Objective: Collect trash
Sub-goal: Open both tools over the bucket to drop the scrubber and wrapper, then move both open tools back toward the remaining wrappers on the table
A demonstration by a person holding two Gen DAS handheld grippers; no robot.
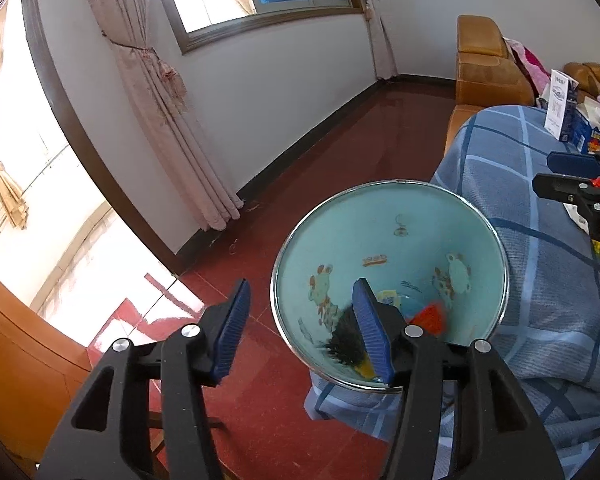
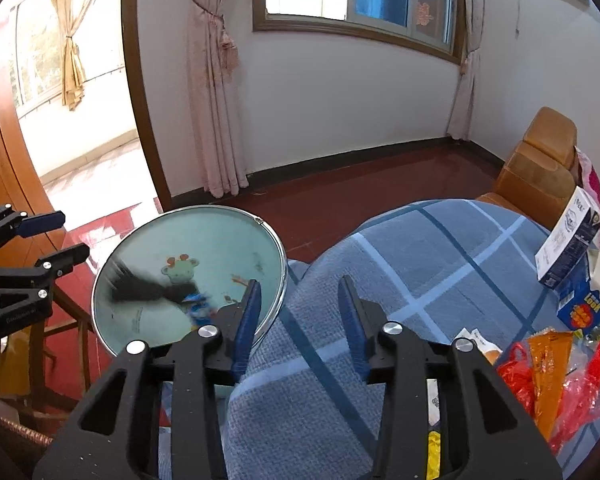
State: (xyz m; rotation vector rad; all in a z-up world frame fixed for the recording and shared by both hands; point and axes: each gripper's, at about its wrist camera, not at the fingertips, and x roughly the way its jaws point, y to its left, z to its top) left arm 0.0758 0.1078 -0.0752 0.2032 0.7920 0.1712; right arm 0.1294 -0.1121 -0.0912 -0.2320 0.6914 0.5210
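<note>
Since both the left claw (image 1: pixel 300 320) and right claw (image 2: pixel 300 316) gape empty, we should swing the right one toward the wrappers (image 2: pixel 548 376) lying to its right on the table (image 2: pixel 440 248).

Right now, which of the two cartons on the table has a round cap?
The blue carton with the white gabled top and round cap; the taller white-and-navy carton behind it shows none.

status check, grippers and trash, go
Left gripper open, empty, over the bin rim. Right gripper open, empty, above the blue checked cloth. Black blurred item in the bin; wrappers and cartons remain on cloth.
</note>
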